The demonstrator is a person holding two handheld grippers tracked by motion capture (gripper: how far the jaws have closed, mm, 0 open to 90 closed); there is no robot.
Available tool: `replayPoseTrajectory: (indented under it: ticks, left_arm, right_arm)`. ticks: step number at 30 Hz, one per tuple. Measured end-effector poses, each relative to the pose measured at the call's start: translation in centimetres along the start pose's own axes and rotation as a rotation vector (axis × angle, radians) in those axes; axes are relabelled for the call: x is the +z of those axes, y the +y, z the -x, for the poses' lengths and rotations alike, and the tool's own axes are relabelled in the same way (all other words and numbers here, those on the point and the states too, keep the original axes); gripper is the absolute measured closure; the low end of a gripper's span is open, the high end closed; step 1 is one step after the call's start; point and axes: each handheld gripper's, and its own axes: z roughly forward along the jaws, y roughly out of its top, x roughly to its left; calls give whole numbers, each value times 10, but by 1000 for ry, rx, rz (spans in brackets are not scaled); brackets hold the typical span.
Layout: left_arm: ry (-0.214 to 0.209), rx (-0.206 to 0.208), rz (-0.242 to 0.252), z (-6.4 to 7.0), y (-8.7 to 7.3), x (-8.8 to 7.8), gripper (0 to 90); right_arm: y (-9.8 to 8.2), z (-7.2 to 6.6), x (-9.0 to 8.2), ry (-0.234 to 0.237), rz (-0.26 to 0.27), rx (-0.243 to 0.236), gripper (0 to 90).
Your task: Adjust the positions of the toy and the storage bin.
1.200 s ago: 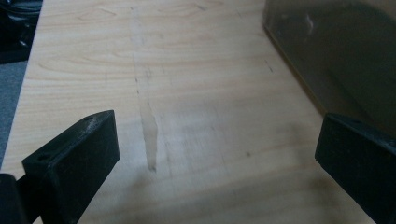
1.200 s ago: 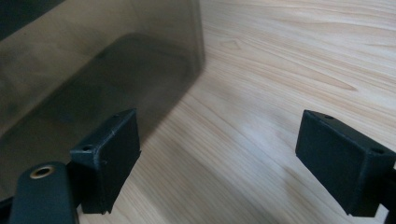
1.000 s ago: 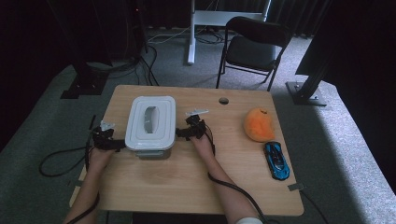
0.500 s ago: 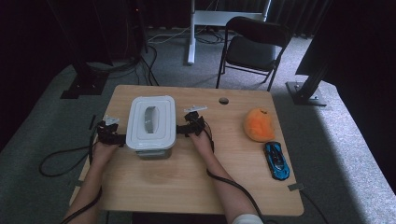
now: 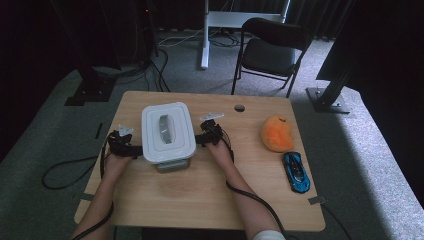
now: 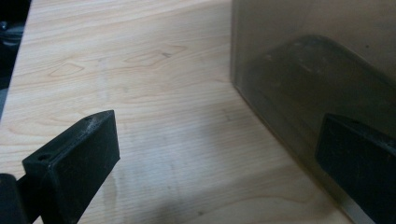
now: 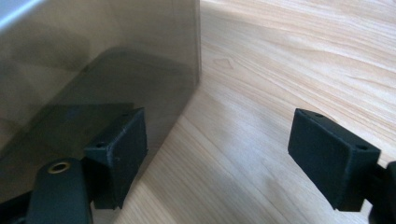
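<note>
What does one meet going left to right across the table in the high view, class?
Left claw → lidded container → right claw → orange plush toy → blue toy car.

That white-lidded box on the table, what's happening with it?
A person at a wooden table has a hand-held gripper on each side of a lidded container. The left hand-held gripper and the right hand-held gripper both sit against its smoky walls with jaws spread, gripping nothing; the right one's jaws have just been closing slightly. A stuffed orange toy and a blue toy car lie aside.
</note>
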Motion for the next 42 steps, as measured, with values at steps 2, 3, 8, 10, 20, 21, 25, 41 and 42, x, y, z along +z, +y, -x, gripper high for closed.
replayPoseTrajectory:
  ticks: [2, 3, 8, 10, 20, 21, 25, 41, 42]
  left_arm:
    - [1, -3, 3, 3, 1, -1, 3]
    - [-1, -6, 4, 5, 2, -1, 3]
    - [-3, -4, 1, 13, 2, -3, 3]
    - [-2, 2, 9, 17, 1, -4, 4]
    - [-40, 2, 33, 40, -3, -12, 4]
    - [-41, 2, 30, 42, -3, -13, 4]
    - [-45, 13, 35, 50, -3, -15, 4]
    - [-75, 46, 29, 84, -6, -16, 4]
    - [-77, 59, 31, 90, -6, -17, 4]
  right_arm:
    - [-1, 2, -2, 0, 5, -4, 198]
    - [-2, 3, -3, 10, -2, 2, 207]
    - [-5, 6, -9, 20, -9, -19, 216]
    - [-5, 8, -13, 21, -22, -27, 216]
    - [-17, 15, -29, 26, -23, -41, 230]
    - [-19, 17, -30, 32, -20, -37, 230]
    - [-25, 21, -37, 37, -18, -33, 230]
    - [-46, 32, -71, 17, 1, -44, 234]
    - [-47, 33, -73, 15, 2, -48, 234]
